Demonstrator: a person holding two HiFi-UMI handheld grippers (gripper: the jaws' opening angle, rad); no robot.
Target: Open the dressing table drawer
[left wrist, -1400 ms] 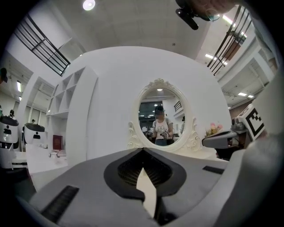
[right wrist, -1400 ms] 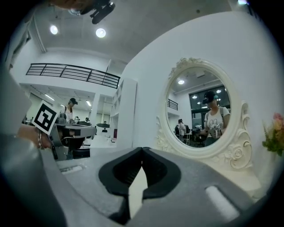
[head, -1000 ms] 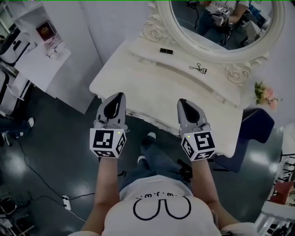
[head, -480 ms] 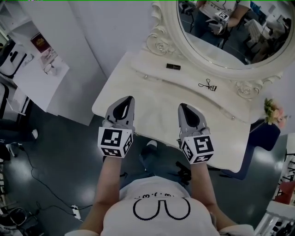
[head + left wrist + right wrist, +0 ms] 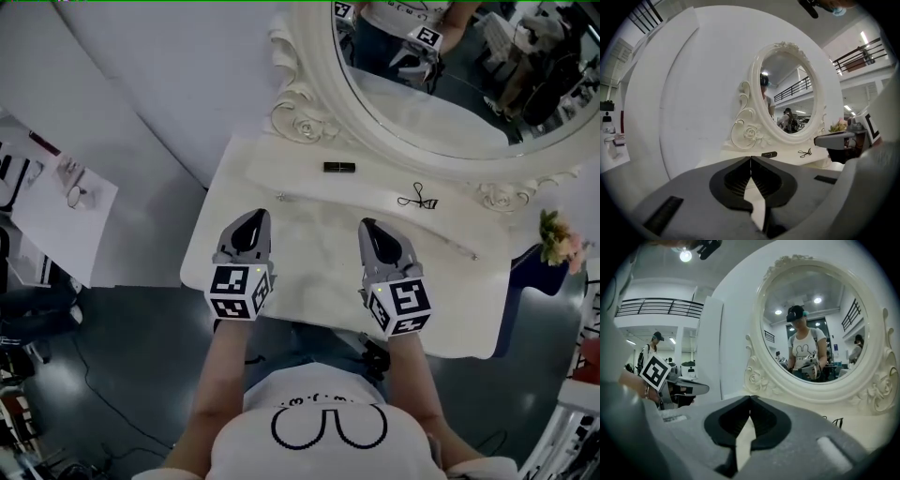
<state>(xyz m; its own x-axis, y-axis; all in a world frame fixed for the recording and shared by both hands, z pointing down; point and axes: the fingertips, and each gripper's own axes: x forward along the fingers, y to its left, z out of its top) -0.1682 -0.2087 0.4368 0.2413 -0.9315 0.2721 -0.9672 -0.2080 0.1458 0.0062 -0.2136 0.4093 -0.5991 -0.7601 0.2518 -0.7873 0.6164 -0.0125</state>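
Note:
The white dressing table (image 5: pixel 309 281) stands below me, its oval mirror (image 5: pixel 441 84) at the back. A low raised tier (image 5: pixel 375 192) under the mirror has small knobs (image 5: pixel 280 196) on its front. The table's front face is hidden beneath the top. My left gripper (image 5: pixel 251 225) hovers over the tabletop's left part, jaws shut with nothing between them (image 5: pixel 750 158). My right gripper (image 5: pixel 370 228) hovers beside it to the right, also shut and holding nothing (image 5: pixel 750 397). Both point toward the mirror.
A small black tube (image 5: pixel 339 167) and an eyelash curler (image 5: pixel 418 200) lie on the raised tier. Pink flowers (image 5: pixel 555 234) stand at the table's right end. A white partition (image 5: pixel 112 103) is on the left, and cables lie on the dark floor (image 5: pixel 112 375).
Both grippers have moved forward from the table's front edge to over the tabletop. The table and mirror now sit closer in view.

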